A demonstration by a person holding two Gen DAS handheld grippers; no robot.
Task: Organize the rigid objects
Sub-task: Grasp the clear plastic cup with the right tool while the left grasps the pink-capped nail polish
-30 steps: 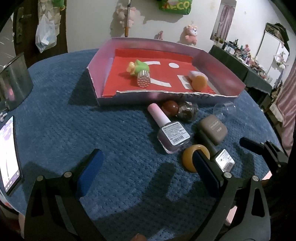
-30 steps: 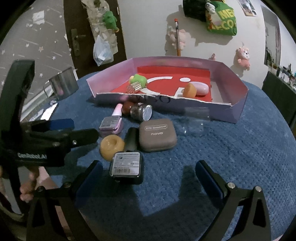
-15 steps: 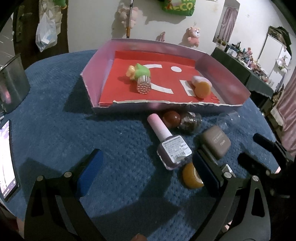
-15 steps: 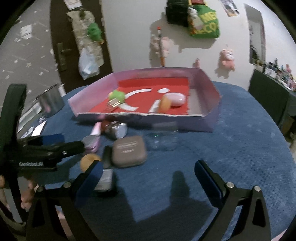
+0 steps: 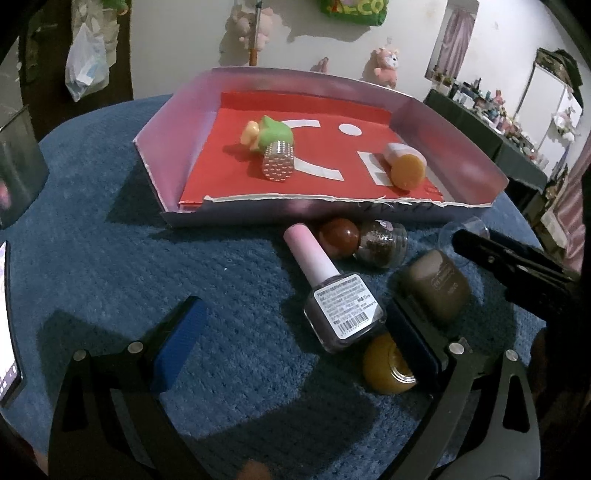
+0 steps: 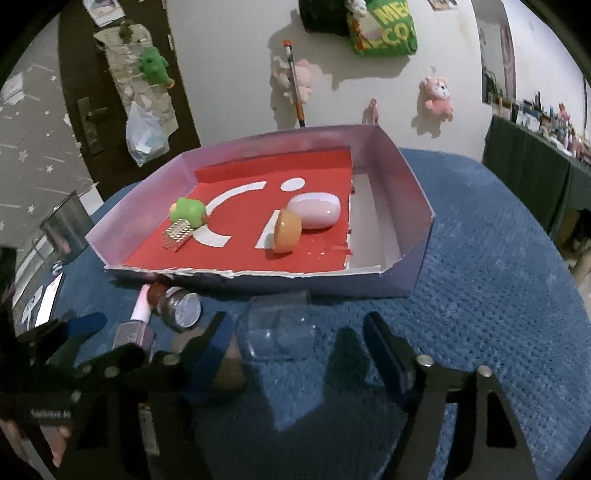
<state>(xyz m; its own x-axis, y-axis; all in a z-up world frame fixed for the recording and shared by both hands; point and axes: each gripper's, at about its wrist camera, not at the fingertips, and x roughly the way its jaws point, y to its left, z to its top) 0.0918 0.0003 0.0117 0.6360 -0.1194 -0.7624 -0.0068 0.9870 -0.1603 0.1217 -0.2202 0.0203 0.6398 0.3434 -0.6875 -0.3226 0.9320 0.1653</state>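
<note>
You are seeing a barcode label, its print unreadable, on the pink-capped purple nail polish bottle (image 5: 341, 308); the green wall bag (image 6: 384, 33) is showing "ME" and "CO".

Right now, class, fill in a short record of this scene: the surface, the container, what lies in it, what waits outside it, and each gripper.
surface: blue textured cloth
container: shallow cardboard tray with red liner
inside tray: green toy, pink oval case, orange lid
outside tray: pink-capped nail polish bottle, brown compact, clear glass jar, amber jar
left gripper: open, holding nothing
right gripper: closing around the clear glass jar, pads not yet touching
</note>
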